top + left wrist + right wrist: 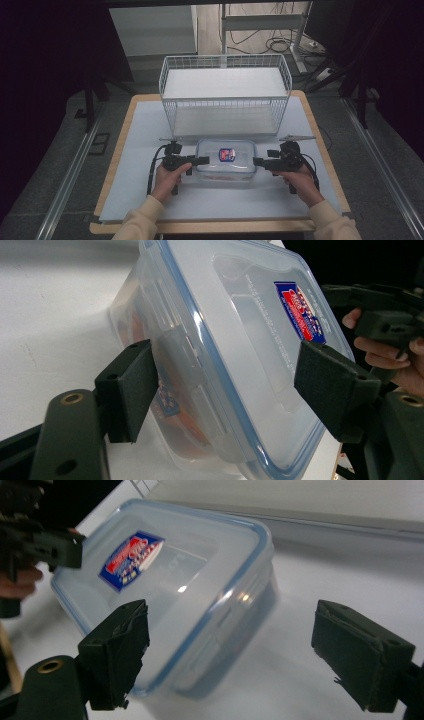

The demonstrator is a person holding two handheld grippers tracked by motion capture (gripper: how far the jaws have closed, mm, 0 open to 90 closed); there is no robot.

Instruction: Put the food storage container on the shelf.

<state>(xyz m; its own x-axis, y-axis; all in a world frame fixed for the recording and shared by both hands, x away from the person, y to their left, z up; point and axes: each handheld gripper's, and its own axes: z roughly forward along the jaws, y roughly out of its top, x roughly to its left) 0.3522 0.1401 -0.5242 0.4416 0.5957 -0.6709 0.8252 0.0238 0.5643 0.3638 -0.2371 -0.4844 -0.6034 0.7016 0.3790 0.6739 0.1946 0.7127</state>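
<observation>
The left gripper (204,160) has its jaws spread wide; in the left gripper view (225,390) one pad lies against the side wall of the clear plastic container (226,161), by the side latch, and the other pad sits over the lid, contact not determinable. The right gripper (258,161) also has its jaws wide apart; in the right gripper view (230,655) one pad overlaps the container's (170,605) lid edge while the other stands well clear of it, over bare counter. Neither holds anything.

The container (235,355) rests on the white counter (145,130), lid latched, with a blue seal and a red and blue label (227,154) on top. It lies between the two grippers, just in front of the white wire basket (225,95). A hand (167,180) holds the left gripper and another hand (302,184) the right
</observation>
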